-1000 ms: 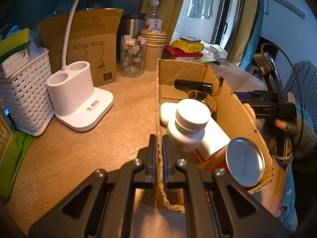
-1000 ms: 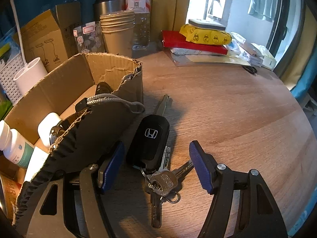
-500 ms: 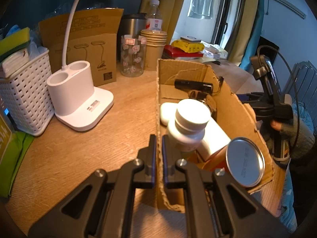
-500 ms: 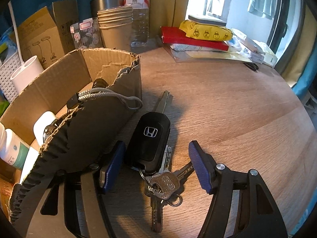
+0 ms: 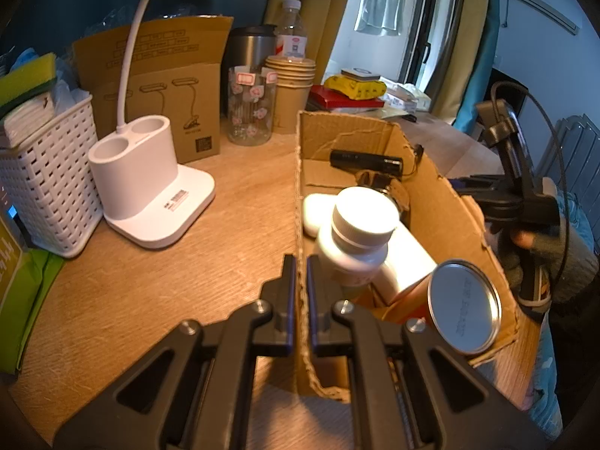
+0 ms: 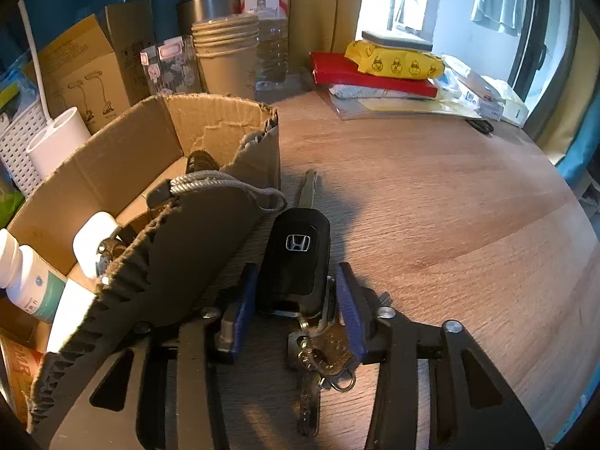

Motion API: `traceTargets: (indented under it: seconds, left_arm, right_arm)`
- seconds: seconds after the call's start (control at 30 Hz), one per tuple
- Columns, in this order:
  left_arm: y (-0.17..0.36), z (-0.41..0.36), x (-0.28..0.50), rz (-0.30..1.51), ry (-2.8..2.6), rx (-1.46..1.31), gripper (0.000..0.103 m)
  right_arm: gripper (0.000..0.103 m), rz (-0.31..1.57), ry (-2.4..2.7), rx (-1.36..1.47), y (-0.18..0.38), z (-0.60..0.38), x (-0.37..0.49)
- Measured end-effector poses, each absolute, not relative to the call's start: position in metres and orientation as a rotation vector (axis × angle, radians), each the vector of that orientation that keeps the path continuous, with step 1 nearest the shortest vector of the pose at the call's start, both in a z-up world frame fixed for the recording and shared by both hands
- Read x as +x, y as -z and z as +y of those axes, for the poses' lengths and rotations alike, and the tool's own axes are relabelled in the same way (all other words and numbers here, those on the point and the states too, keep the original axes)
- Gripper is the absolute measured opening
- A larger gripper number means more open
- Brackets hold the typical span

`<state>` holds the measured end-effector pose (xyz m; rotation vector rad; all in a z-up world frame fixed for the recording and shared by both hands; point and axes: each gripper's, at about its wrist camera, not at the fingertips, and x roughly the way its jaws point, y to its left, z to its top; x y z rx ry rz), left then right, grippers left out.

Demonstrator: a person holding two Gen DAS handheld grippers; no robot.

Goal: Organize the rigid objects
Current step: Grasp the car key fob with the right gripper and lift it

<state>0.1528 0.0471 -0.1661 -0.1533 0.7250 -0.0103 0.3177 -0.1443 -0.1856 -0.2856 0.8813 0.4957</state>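
Right wrist view shows the right claw (image 6: 296,302) clenched on the black car key fob (image 6: 294,257), its blue pads pressed against the fob's two sides near its lower end; the fob lies on the wooden desk (image 6: 431,202) with its metal blade pointing toward 12 o'clock, and a bunch of smaller keys (image 6: 324,348) hangs on a ring at the fob's 6 o'clock, between the claw's arms. Just at the fob's 9 o'clock stands the torn wall of the cardboard box (image 6: 210,247), with a grey cord (image 6: 225,182) draped over its rim. Inside the box, at 9 o'clock in this view, a white pill bottle (image 6: 26,277) lies beside a small white case (image 6: 92,240). Left wrist view shows the left claw (image 5: 301,292) clamped on the box's near-left wall (image 5: 300,195), one finger outside and one inside. In the box from this side, the white pill bottle (image 5: 356,236) sits at the centre, a black flashlight (image 5: 365,160) lies across the far end at 12 o'clock, and a tin with a silver lid (image 5: 464,305) leans at 4 o'clock. On the desk at 9 o'clock of the box stands a white lamp base (image 5: 150,187), with a white woven basket (image 5: 45,183) further toward 9 o'clock.
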Motion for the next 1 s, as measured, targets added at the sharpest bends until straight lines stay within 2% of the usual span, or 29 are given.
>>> traceTargets:
  seconds: [0.37, 1.0]
  left_arm:
    - [0.166, 0.047, 0.153, 0.725, 0.010, -0.154, 0.006]
    - [0.166, 0.047, 0.153, 0.725, 0.010, -0.154, 0.006]
  right_arm:
    - [0.038, 0.861, -0.493, -0.232, 0.171, -0.151, 0.312]
    - [0.038, 0.743, -0.490, -0.168, 0.112, -0.163, 0.290]
